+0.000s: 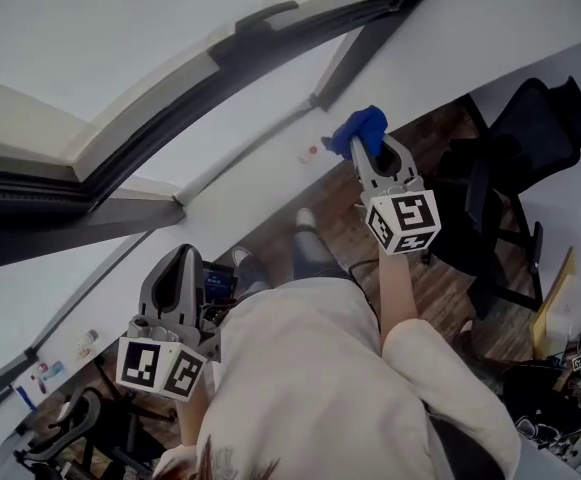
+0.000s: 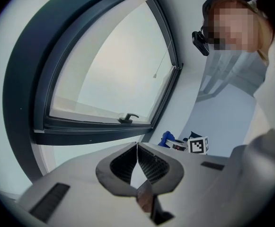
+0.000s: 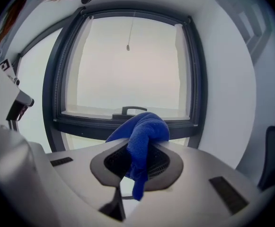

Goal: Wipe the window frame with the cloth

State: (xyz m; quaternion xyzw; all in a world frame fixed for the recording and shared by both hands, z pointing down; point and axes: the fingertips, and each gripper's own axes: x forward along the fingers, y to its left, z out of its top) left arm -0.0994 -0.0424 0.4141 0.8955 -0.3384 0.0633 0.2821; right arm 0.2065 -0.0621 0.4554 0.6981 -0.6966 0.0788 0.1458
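Blue microfibre cloth (image 3: 144, 134) is clamped in the right gripper (image 1: 370, 156), bunched over the jaw tips with a tail hanging below. Straight ahead of that claw and slightly above its tips lies the dark window frame (image 3: 53, 79), its bottom rail (image 3: 90, 126) running crosswise to the jaws, apart from the cloth. The left gripper (image 2: 137, 148), jaws pressed together on nothing, hangs lower and farther back, so the reach looks to be the right's.
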